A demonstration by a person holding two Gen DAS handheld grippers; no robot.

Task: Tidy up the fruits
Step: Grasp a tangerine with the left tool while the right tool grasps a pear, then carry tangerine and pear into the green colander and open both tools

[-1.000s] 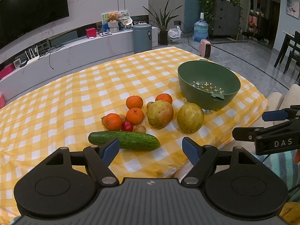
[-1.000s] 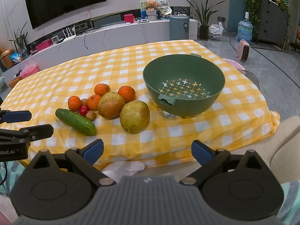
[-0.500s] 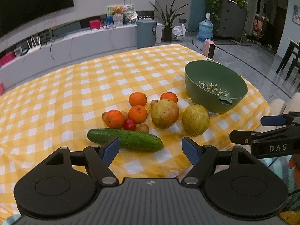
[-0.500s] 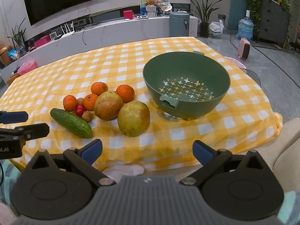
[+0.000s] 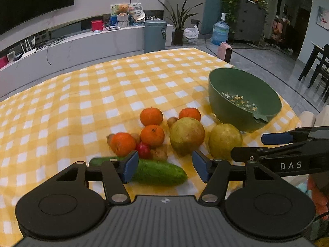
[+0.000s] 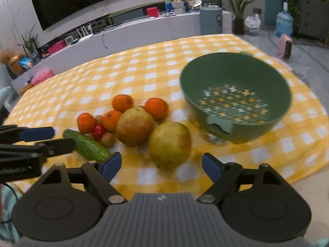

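Both grippers hover at the near edge of the yellow checked tablecloth [image 5: 86, 94], each with its blue-padded fingers spread wide and nothing between them. Just ahead of the left gripper [image 5: 164, 167] lies the cucumber [image 5: 158, 173], crosswise, its left end hidden behind the gripper's left finger. Beyond it sits a tight cluster: four oranges [image 5: 123, 144], a small red fruit [image 5: 143, 150] and a few small brown fruits, partly hidden among the others and too small to name. To the right of the cluster stand two large yellow-green fruits, one [image 5: 187, 136] blushed reddish, the other [image 5: 225, 141] just ahead of the right gripper [image 6: 161, 164] and directly in its line. The green colander bowl [image 6: 265, 78] stands ahead and to the right of both grippers, nothing inside it, its star-shaped holes showing. Each gripper juts into the other's view from the side. The right wrist view is motion-blurred, softening the bowl's rim and the nearest fruit.
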